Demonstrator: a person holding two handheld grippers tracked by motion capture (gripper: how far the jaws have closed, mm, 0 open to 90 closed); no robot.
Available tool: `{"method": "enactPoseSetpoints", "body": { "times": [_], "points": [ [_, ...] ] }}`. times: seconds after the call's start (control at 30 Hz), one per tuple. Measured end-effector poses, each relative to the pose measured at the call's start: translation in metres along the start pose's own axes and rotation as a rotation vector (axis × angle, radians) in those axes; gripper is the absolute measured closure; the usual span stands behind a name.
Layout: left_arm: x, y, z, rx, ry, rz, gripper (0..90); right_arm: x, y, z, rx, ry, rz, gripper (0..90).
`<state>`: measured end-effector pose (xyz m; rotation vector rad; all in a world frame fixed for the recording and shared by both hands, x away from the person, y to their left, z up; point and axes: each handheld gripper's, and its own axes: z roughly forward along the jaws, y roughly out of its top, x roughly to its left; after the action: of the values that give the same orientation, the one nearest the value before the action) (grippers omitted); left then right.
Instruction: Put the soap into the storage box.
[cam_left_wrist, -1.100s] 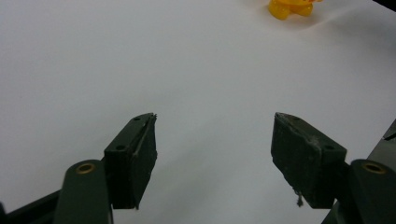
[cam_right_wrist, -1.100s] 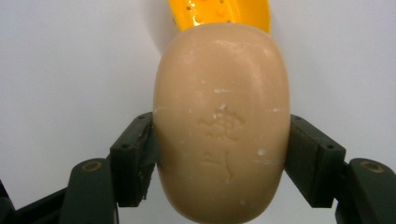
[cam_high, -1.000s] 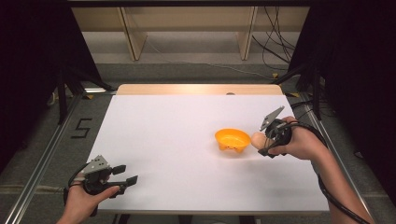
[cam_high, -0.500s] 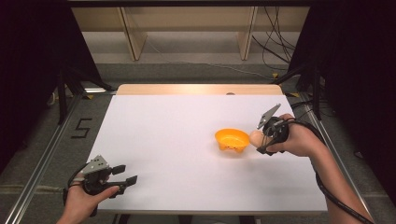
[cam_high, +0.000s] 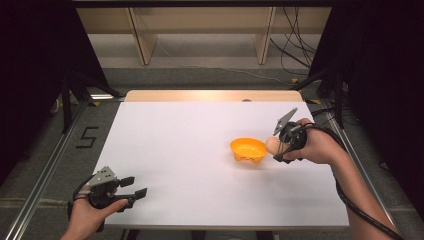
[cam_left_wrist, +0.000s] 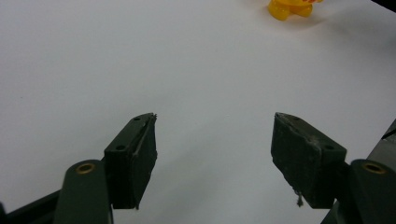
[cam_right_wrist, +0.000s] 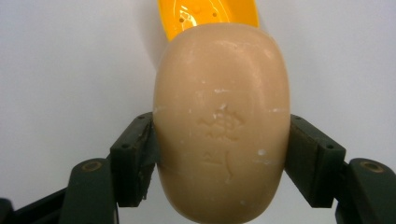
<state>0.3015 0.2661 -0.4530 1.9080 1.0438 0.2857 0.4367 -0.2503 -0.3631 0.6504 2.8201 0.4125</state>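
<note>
The big white worktop (cam_high: 200, 150) is sitting in the middle; an orange dish (cam_high: 247, 150) is resting on it toward 3 o'clock; the right claw (cam_high: 274, 146) is squeezing a tan soap bar (cam_right_wrist: 222, 121) just beside the dish, on its 3 o'clock side; the left claw (cam_high: 135, 186) is waiting at 7 o'clock, spread wide with nothing inside.

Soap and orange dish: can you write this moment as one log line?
right hand-held gripper: shut on soap | beside orange dish | left hand-held gripper: open
</note>
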Motion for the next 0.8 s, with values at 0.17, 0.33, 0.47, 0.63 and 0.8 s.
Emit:
{"method": "enactPoseSetpoints", "body": {
  "times": [0.17, 0.33, 0.47, 0.63, 0.8],
  "points": [
    [0.000, 0.000, 0.000, -0.006, 0.000, -0.003, 30.9, 0.001, 0.004, -0.001, 0.002, 0.000, 0.012, 33.3],
    [0.000, 0.000, 0.000, -0.007, -0.001, -0.007, 30.9, -0.001, 0.009, 0.000, 0.001, -0.007, 0.005, 33.3],
    [0.000, 0.000, 0.000, -0.007, -0.002, -0.002, 30.9, -0.002, 0.012, 0.001, 0.005, -0.007, 0.005, 33.2],
    [0.000, 0.000, 0.000, -0.008, -0.002, -0.004, 30.9, -0.003, 0.015, 0.002, 0.001, -0.004, -0.002, 33.3],
    [0.000, 0.000, 0.000, -0.011, -0.004, -0.002, 30.9, -0.004, 0.018, 0.002, -0.001, 0.002, -0.002, 33.3]
  ]
}}
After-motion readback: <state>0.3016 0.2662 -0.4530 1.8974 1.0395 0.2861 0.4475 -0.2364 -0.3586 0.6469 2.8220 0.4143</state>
